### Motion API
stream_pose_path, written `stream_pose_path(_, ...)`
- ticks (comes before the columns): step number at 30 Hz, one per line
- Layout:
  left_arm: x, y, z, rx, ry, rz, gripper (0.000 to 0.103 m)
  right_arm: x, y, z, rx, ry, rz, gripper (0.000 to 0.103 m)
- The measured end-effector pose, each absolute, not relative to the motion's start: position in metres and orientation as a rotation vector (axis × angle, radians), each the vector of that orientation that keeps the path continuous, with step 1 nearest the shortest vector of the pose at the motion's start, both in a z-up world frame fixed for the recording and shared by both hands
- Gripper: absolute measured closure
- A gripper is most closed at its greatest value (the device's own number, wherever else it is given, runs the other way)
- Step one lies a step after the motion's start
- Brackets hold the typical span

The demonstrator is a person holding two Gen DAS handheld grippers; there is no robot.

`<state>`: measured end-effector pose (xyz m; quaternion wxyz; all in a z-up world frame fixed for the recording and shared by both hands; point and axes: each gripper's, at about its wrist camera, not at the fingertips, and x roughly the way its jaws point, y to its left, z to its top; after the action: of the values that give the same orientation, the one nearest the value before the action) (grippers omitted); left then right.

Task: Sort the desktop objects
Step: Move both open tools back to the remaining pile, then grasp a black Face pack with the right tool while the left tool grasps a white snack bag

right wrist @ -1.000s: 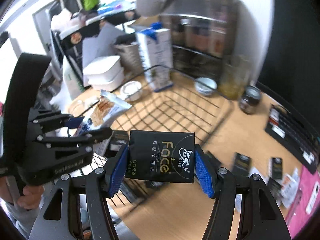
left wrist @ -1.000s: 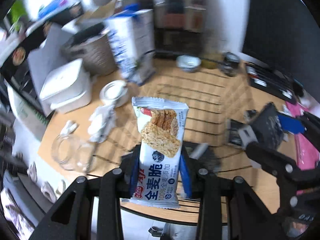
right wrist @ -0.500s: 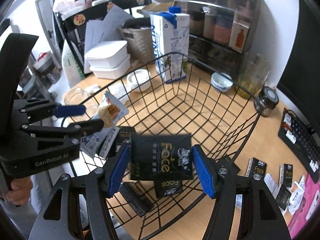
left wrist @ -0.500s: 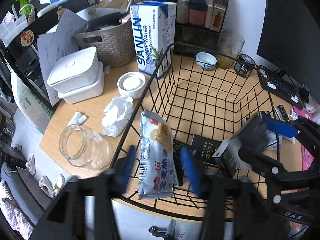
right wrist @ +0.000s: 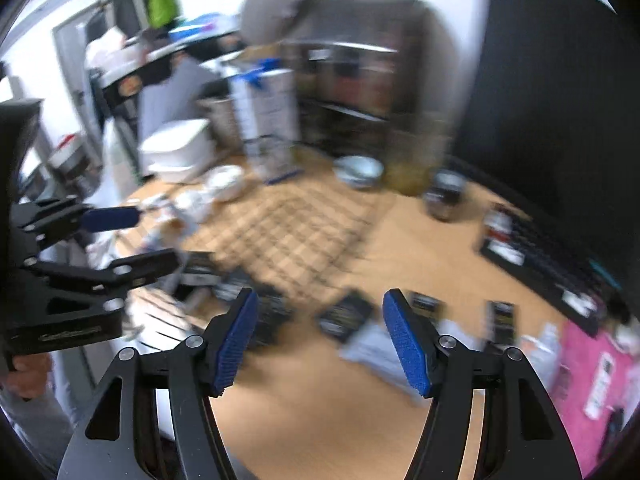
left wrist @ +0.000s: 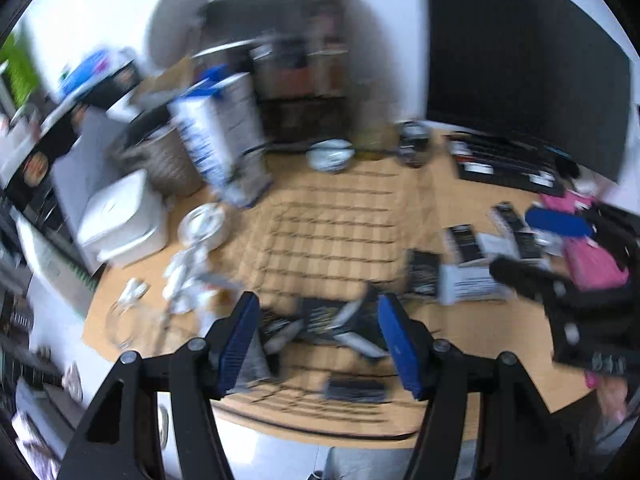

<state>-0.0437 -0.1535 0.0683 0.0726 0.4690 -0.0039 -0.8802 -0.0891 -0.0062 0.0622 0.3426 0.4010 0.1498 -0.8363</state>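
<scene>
Left gripper point(left wrist: 318, 334) and right gripper point(right wrist: 318, 340): jaws apart, empty, above blurred wire basket point(left wrist: 340, 216) on surface point(right wrist: 320, 396).

Motion blur smears the wire basket point(left wrist: 336, 216) and the dark packets point(left wrist: 332, 320) inside it; their print is unreadable in both views.

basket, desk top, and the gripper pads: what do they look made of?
Wire basket: looks like thin dark-coated metal wire, judging by the open grid; blur hides the finish.
Desk top: light wood-look surface, matte; solid wood or laminate cannot be told.
Pads on the right gripper and left gripper: blue pad with a fine ribbed texture, likely rubber or soft plastic, on black matte, likely plastic, fingers.
</scene>
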Motion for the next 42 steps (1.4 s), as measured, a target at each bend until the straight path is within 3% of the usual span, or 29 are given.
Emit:
stream_pose_path(6,-0.079,-0.054,0.056,1.519,-0.137,-2.763,0.035,-0.134,0.094,0.043,1.202,0.353,-2.330,0.038)
stream_pose_path(13,-0.112,0.011,-0.003,1.683,-0.241,-2.701,0.035,-0.181,0.156,-0.021,1.407,0.289,-2.335,0.038)
stream_pose_path(29,-0.173,-0.004,-0.062,1.729,-0.186,-2.596,0.034,-0.243,0.132,-0.070,1.475,0.265,-2.325,0.038)
stream_pose_path(33,-0.170,0.001,-0.062,1.756,-0.193,-2.621,0.034,-0.232,0.138,-0.069,1.490,0.257,-2.292,0.054)
stream_pose_path(42,-0.131,0.011,-0.061,1.791,-0.187,-2.664,0.032,-0.182,0.161,-0.070,1.504,0.224,-2.267,0.055)
